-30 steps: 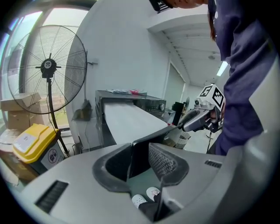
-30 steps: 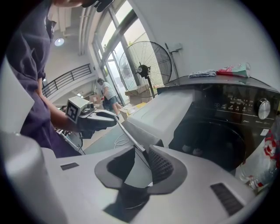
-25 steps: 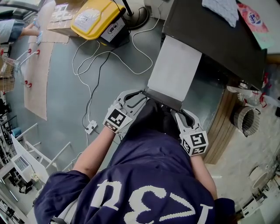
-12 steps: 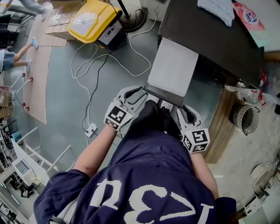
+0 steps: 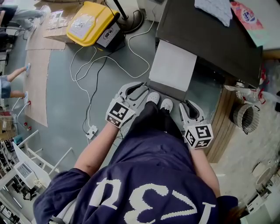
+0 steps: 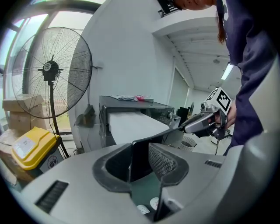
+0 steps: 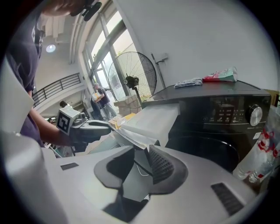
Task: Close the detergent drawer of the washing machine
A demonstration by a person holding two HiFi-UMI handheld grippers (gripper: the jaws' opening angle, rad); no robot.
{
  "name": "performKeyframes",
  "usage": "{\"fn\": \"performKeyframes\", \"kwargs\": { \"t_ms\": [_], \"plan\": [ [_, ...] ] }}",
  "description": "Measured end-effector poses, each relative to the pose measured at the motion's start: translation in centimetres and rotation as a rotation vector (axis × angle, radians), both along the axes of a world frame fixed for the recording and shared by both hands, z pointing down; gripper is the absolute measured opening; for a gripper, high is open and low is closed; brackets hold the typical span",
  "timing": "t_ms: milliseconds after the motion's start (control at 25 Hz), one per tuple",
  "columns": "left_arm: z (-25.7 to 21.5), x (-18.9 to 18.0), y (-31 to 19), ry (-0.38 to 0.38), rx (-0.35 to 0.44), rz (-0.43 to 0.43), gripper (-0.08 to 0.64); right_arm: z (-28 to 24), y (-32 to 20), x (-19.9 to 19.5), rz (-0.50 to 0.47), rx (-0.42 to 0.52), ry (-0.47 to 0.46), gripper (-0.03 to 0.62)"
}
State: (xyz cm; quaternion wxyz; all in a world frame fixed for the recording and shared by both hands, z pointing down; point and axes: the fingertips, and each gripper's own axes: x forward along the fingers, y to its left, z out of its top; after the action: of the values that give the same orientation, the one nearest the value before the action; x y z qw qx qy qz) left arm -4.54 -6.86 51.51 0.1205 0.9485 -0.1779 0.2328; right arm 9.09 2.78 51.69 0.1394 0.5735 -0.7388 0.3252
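A long pale drawer (image 5: 173, 65) sticks out of the front of the black washing machine (image 5: 210, 35). My left gripper (image 5: 141, 89) is at the drawer's front left corner, and the dark front lip (image 6: 139, 151) stands between its jaws, gripped. My right gripper (image 5: 186, 105) is at the front right corner. Its jaws are opening, while the thin front edge (image 7: 136, 151) still lies between them against the ribbed pad. Each gripper shows in the other's view: the right gripper (image 6: 203, 122), the left gripper (image 7: 94, 127).
A yellow case (image 5: 89, 22), a fan base (image 5: 131, 17) and loose white cables (image 5: 94, 65) lie on the grey floor to the left. A cloth (image 5: 214, 8) rests on the machine's top. A ribbed cylinder (image 5: 245, 116) stands to the right. The person's shoes (image 5: 159, 101) are below the drawer.
The drawer has slid further into the machine and shows shorter. Both grippers have moved forward with its front edge.
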Motion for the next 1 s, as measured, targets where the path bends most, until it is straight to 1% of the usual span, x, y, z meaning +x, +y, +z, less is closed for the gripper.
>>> {"fn": "performKeyframes", "kwargs": {
  "t_ms": [200, 520, 1000],
  "plan": [
    [-0.4, 1.0, -1.6, 0.009, 0.008, 0.004, 0.135, -0.3, -1.6, 1.0, 0.027, 0.007, 0.001, 0.118],
    [-0.1, 2.4, -3.7, -0.011, 0.018, 0.01, 0.135, 0.0, -3.7, 2.4, 0.047, 0.008, 0.008, 0.121],
    [0.1, 4.5, -7.0, -0.016, 0.033, -0.008, 0.135, 0.2, -7.1, 4.5, 0.076, 0.027, 0.023, 0.123]
  ]
}}
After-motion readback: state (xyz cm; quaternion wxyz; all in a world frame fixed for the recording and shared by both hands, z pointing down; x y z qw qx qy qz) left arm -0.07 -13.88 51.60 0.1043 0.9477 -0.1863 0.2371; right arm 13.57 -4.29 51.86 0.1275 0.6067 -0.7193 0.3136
